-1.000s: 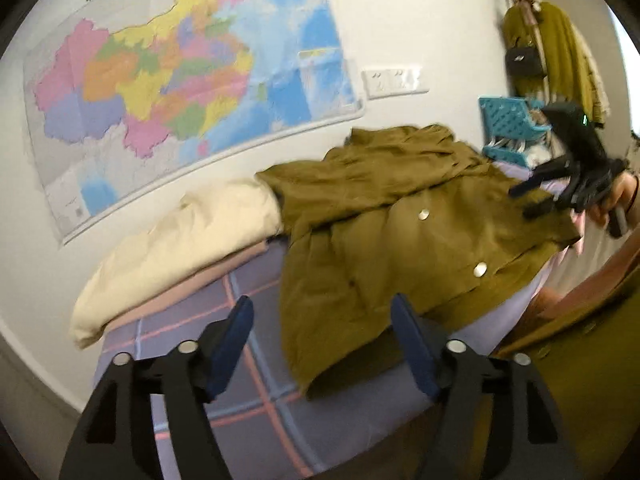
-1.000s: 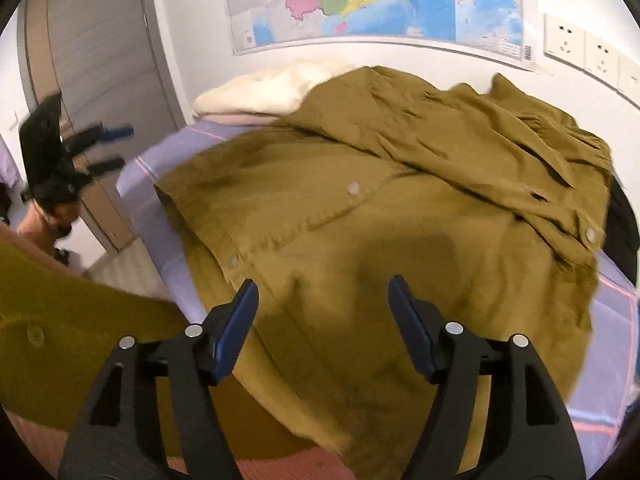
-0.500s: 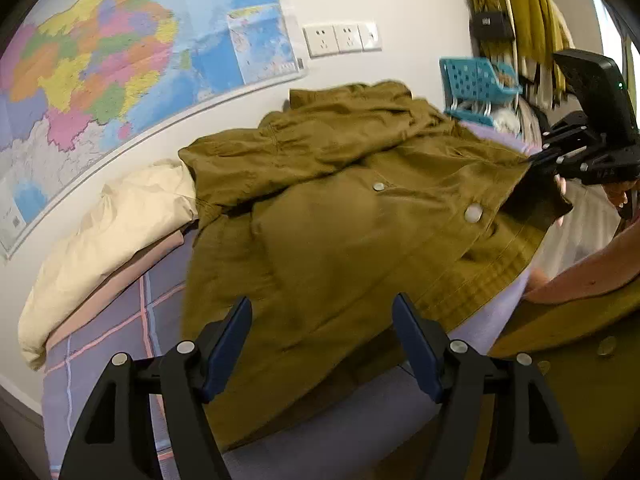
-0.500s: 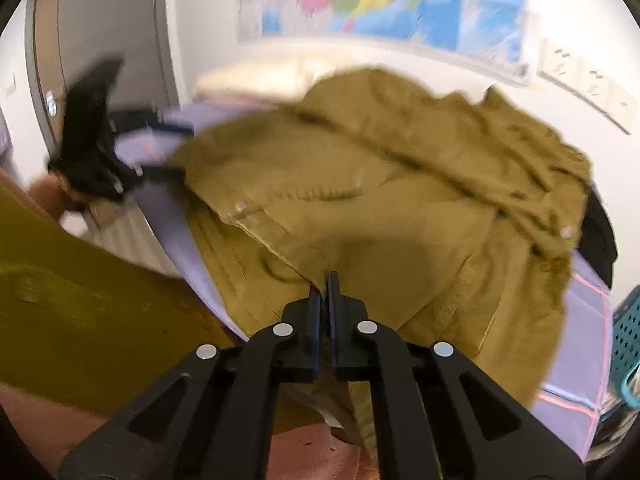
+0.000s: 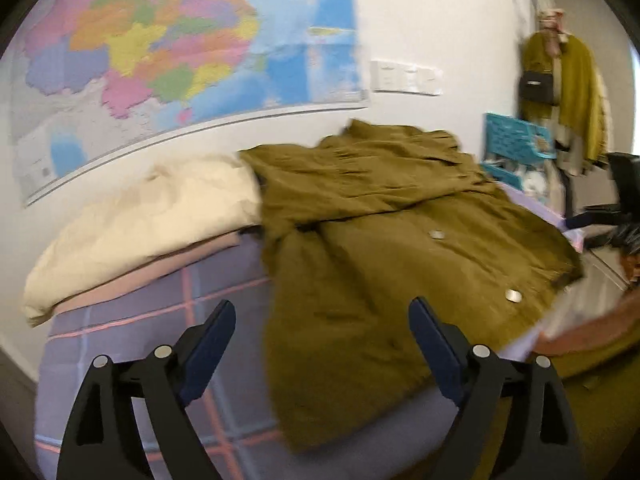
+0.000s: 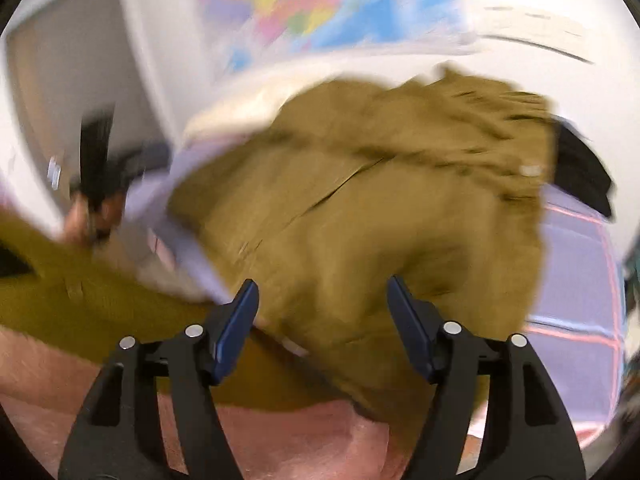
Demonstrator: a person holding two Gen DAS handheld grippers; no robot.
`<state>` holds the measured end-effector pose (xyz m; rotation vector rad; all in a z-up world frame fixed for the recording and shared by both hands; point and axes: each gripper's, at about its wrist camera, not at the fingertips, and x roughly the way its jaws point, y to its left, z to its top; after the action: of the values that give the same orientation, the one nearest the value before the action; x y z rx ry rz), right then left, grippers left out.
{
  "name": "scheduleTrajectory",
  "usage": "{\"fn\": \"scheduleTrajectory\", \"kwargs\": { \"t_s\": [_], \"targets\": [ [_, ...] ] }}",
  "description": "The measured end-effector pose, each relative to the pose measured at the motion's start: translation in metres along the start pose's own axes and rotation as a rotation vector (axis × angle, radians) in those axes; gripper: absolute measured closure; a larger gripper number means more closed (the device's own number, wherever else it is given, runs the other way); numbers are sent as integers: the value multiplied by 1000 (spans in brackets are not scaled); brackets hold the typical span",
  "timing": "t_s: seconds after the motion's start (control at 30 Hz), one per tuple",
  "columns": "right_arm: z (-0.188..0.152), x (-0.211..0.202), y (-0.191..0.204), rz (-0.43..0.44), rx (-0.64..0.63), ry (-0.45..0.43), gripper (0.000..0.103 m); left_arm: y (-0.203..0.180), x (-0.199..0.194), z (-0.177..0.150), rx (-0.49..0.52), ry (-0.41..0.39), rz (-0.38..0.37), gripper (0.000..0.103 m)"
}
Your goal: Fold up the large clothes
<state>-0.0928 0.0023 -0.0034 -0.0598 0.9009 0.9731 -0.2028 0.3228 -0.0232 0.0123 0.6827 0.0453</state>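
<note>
While both grippers hover open and empty, an olive-green jacket (image 5: pixel 384 240) lies spread across a bed (image 5: pixel 132 320) with a lilac cover crossed by pink lines. Its collar end sits toward the wall, under a large coloured map (image 5: pixel 180 52), and its hem hangs over the near edge of the bed. Seen from the left wrist camera, the left gripper (image 5: pixel 322 344) has its blue-padded jaws wide apart, just above the jacket's left side. The right gripper (image 6: pixel 322 312), in a badly blurred view, is open a little less wide, poised over the hem on the jacket's right side, holding nothing.

Judging by this, the fold is between grasps: the next move likely calls for each gripper to close on a jacket edge and carry it across.

For room, bare bedcover lies to the left of the jacket, up to a cream duvet (image 5: pixel 140 220) bunched against the wall. On the right, a dark item (image 6: pixel 580 172) touches the jacket's far corner, and a teal basket (image 5: pixel 516 140) stands just beyond the bed.
</note>
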Motion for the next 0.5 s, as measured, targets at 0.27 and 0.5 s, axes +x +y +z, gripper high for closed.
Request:
{"fn": "scheduleTrajectory", "kwargs": {
  "t_s": [0.27, 0.5],
  "targets": [
    [-23, -12, -95, -43, 443, -41, 31, 31, 54, -8, -152, 183, -23, 17],
    [-40, 17, -94, 30, 468, 15, 32, 33, 82, -14, -208, 281, -170, 17]
  ]
}}
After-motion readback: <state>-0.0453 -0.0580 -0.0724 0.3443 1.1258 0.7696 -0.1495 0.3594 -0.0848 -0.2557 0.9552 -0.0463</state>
